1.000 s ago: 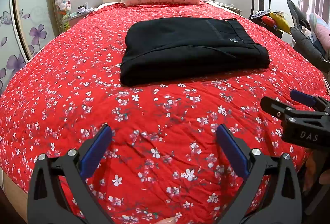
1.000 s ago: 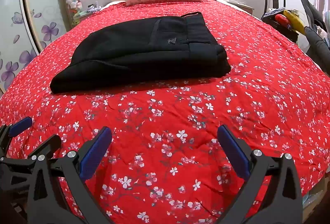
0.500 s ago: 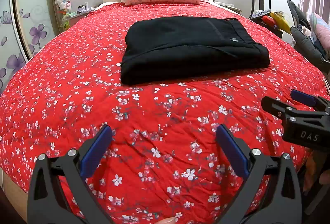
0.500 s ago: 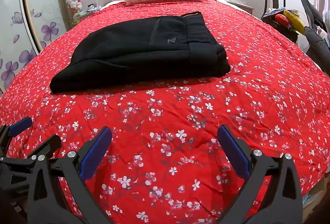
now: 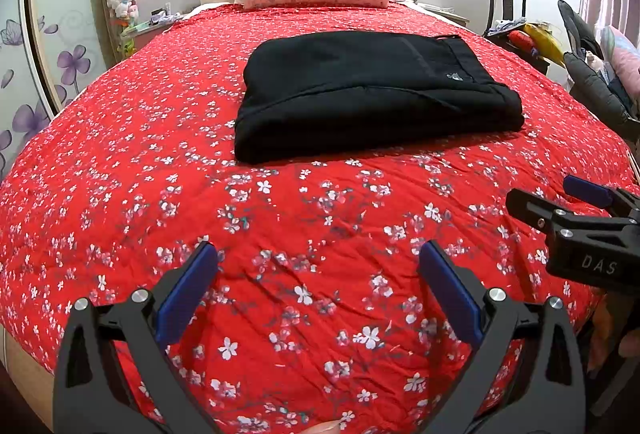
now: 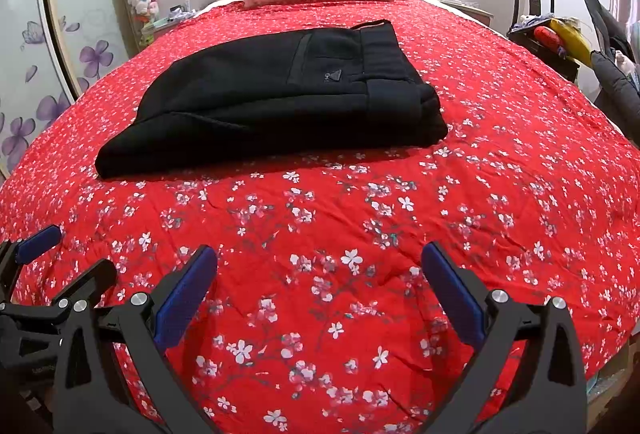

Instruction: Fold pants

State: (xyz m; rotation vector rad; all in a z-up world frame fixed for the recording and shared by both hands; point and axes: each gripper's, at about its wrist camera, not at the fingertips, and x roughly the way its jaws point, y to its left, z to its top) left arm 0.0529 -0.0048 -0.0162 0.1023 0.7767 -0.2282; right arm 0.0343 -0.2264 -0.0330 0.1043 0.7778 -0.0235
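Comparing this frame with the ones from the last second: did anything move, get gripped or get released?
Nothing visibly changed. The folded black pants lie in the same place on the red floral bedspread, and the left gripper and right gripper hang open over the near end of the bed, holding nothing, just as before.

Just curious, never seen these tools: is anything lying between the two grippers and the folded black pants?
No. In both wrist views only bare red floral bedspread lies between the open left gripper, the open right gripper and the pants.
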